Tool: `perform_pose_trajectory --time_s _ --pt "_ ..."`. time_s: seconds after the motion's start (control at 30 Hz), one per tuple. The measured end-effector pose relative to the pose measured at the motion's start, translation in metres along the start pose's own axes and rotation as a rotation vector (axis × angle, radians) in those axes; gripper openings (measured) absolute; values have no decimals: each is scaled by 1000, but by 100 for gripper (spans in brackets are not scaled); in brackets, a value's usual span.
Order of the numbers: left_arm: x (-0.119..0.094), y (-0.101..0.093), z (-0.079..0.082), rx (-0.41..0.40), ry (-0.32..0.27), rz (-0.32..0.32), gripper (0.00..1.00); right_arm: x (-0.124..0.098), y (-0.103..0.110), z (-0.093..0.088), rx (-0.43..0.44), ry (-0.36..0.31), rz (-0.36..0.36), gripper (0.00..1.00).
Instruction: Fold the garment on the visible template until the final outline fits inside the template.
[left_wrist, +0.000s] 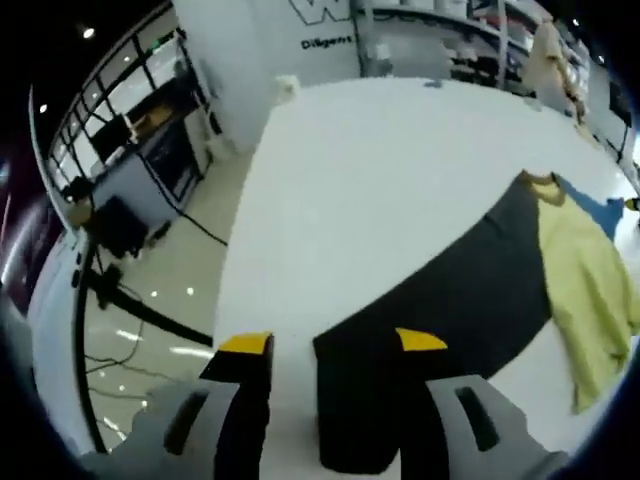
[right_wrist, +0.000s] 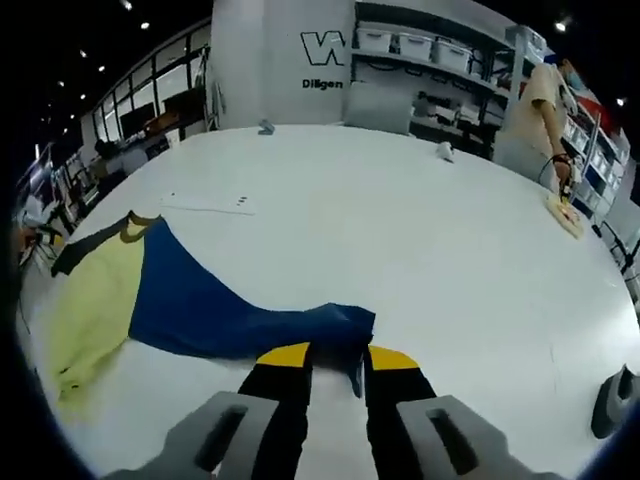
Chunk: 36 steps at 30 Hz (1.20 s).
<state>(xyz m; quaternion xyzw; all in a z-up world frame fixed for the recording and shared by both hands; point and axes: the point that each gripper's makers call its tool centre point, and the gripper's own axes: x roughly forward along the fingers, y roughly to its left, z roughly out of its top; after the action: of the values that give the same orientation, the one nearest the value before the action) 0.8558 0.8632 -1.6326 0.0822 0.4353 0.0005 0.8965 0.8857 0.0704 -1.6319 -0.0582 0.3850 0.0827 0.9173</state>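
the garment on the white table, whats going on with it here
A person is working a garment on a white table with two hand-held tongs. The garment has a dark panel, a blue panel and a yellow panel, and lies spread out, not yet folded small. The right tongs sit at the blue panel's edge; whether they pinch it is unclear. The left tongs are open over the dark end.
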Motion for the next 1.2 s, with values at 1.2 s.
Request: perform_pose_trajectory --time_s 1.2 --pt "-126 -177 -17 178 -313 -345 70 -84 192 -13 -110 -215 461 49"
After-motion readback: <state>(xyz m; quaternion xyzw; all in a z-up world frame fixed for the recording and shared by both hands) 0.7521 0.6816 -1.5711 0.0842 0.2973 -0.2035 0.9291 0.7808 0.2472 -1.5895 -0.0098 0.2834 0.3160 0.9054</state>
